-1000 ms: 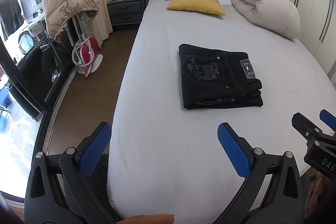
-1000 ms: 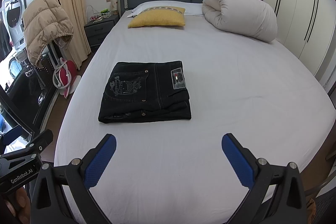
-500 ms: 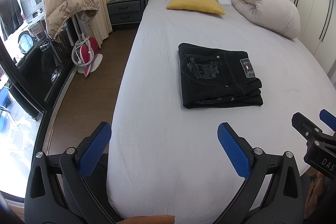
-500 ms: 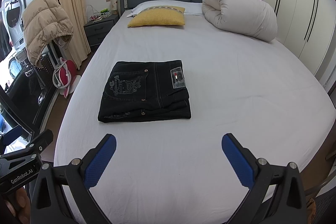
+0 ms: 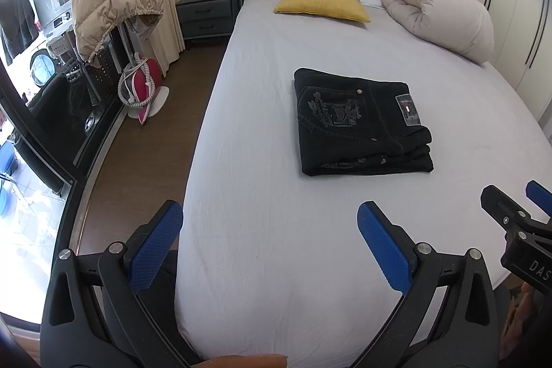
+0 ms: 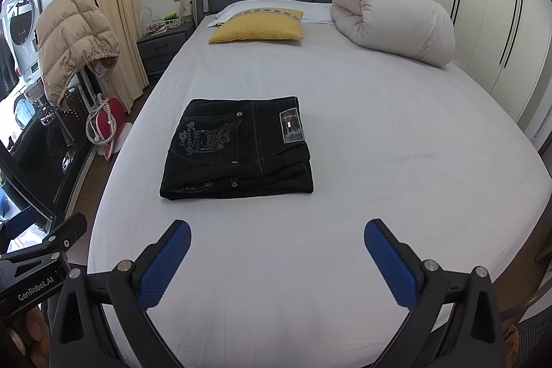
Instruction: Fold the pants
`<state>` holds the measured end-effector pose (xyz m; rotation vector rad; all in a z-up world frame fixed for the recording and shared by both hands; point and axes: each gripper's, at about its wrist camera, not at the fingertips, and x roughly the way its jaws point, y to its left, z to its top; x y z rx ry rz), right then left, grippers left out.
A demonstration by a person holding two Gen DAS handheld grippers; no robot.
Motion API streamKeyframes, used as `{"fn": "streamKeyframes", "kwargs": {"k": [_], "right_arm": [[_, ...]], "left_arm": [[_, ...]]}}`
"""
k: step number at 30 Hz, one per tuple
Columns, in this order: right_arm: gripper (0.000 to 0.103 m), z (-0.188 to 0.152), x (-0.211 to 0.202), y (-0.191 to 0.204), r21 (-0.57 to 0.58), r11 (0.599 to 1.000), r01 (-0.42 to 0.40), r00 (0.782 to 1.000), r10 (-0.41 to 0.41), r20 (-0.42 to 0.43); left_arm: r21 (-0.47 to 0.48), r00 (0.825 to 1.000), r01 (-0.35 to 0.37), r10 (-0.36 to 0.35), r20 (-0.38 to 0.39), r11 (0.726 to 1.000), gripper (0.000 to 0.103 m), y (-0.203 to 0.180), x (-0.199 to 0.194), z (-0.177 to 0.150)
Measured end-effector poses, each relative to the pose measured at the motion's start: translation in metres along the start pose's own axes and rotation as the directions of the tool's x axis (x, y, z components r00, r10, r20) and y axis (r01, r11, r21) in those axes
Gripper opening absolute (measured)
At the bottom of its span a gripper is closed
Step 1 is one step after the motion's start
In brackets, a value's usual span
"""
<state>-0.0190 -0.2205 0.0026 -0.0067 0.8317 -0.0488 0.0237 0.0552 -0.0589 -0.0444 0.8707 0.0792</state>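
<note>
The black jeans [image 6: 237, 147] are judged fully folded on the bed [image 6: 379, 161], with both the left gripper [image 5: 269, 230] and the right gripper [image 6: 277, 247] held spread apart, empty, near the foot.

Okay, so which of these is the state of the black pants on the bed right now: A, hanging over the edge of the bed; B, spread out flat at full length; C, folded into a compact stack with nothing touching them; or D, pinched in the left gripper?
C: the black pants lie as a neat folded stack on the bed, while the left gripper and right gripper are both open and clear of them.
</note>
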Motion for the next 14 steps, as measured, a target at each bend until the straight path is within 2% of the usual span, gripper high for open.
{"fn": "streamKeyframes", "kwargs": {"k": [14], "right_arm": [[0.103, -0.0041, 0.0027, -0.0018, 0.0, 1.0, -0.002, 1.0, 0.002, -0.004]], "left_arm": [[-0.01, 1.0, 0.004, -0.005, -0.018, 1.0, 0.103, 0.0044, 0.0026, 0.0001]]}}
